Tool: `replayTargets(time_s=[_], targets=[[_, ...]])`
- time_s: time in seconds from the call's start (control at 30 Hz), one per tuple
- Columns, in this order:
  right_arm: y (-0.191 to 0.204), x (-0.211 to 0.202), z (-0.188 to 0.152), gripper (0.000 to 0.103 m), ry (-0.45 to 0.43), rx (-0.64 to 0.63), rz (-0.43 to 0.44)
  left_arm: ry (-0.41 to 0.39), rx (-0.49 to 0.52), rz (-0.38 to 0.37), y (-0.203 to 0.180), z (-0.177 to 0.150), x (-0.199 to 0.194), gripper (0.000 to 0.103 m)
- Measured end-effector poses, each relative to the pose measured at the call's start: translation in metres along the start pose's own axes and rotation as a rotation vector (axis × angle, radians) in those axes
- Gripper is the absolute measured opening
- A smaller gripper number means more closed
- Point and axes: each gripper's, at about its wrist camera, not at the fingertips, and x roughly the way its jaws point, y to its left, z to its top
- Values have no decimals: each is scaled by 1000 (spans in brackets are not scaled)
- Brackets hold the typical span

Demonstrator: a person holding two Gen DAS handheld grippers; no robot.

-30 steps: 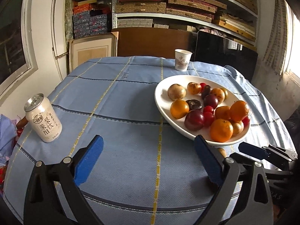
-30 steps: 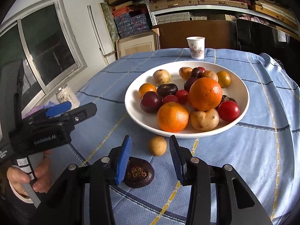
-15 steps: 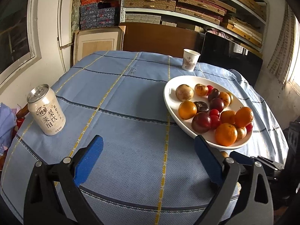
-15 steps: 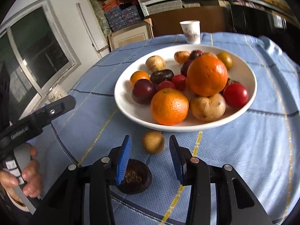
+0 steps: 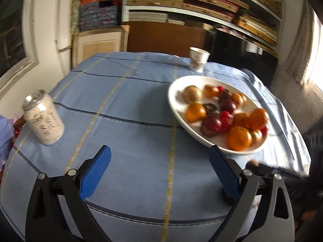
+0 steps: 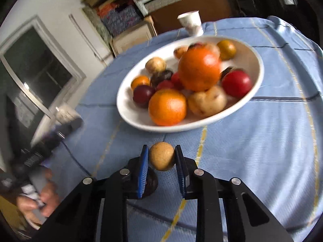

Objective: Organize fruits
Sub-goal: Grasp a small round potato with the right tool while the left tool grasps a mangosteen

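Right wrist: white plate (image 6: 256,80) (heaped fruit (image 6: 198,68)).

Right gripper (image 6: 162,158) jaws closed on a small fruit (image 6: 162,159), left gripper (image 5: 159,167) jaws wide apart

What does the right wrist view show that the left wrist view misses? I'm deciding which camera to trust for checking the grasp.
Only the right wrist view shows the right tool shut on the small tan fruit, a dark fruit on the cloth beneath it, and the person's left hand.

Only the left wrist view shows the left tool open and empty, over the blue tablecloth.

Both show the white plate of fruit, the paper cup and the can.
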Motion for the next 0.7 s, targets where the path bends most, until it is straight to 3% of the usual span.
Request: replayTargets(time_s=[0.13, 0.3, 0.37, 0.7], targets=[[-5, -34, 3, 26, -105, 16, 5, 49, 146, -123, -34, -12, 5, 96], [-20, -49, 7, 26, -144, 72, 7, 95, 360, -252, -80, -36, 3, 95], [-23, -49, 8, 26, -143, 84, -3, 101, 423, -264, -93, -44, 4, 84], [-23, -49, 7, 26, -133, 74, -4, 177, 420, -261, -96, -51, 22, 66]])
